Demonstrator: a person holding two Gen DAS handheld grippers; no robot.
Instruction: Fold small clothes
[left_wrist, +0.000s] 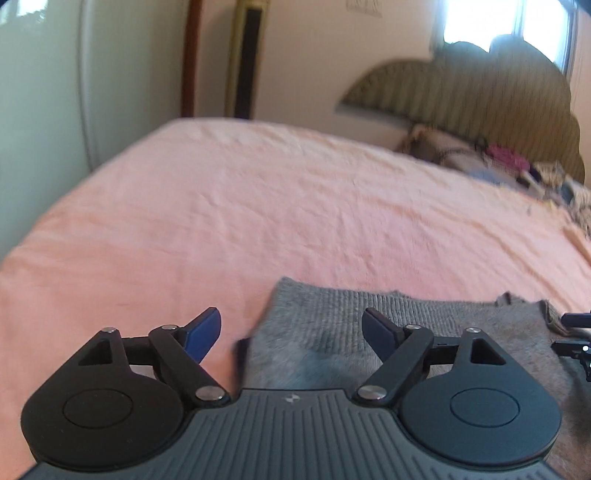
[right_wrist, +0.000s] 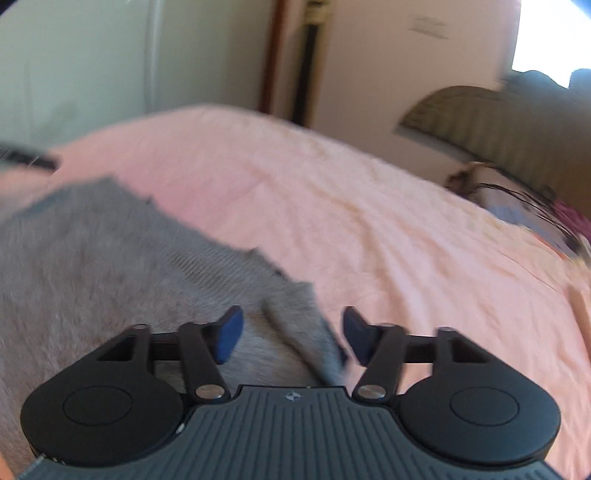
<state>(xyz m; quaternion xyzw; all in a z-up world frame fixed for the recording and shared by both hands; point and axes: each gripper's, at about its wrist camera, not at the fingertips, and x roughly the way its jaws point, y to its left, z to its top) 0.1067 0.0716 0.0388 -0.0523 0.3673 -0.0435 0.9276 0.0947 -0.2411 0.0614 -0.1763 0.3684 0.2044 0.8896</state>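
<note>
Left gripper (left_wrist: 291, 334): jaws spread wide, blue pads (left_wrist: 202, 334) well apart, nothing held between them. It sits low over the left edge of a grey knitted garment (left_wrist: 332, 332); that edge runs between the two fingers, with the left finger over bare sheet and the right finger over the knit.

Right gripper (right_wrist: 291, 334): jaws likewise wide apart, gripping nothing. It sits over the garment's right edge (right_wrist: 110, 277), where a ribbed fold or cuff (right_wrist: 299, 332) runs between the fingers. The left finger is above grey knit, the right finger above sheet. Part of this tool shows at the right margin of the left wrist view (left_wrist: 574, 339), and a dark blurred piece at the left margin of the right wrist view may be the other tool; cannot be confirmed.

Surface: a bed covered by a pink sheet (left_wrist: 258, 206), lightly wrinkled. The garment lies flat on its near part.

Room: a pale wardrobe or wall panel (left_wrist: 44, 92) at left, a dark wooden upright and a tall narrow black-and-cream object (left_wrist: 247, 59) behind the bed, cream wall beyond. A striped, scalloped headboard (left_wrist: 480, 92) stands at right under a bright window (left_wrist: 480, 22).

Other items: a heap of mixed fabrics (left_wrist: 498, 162), including magenta and blue pieces, lies at the head of the bed, well apart from the garment. Both views are blurred, the right one more so.
</note>
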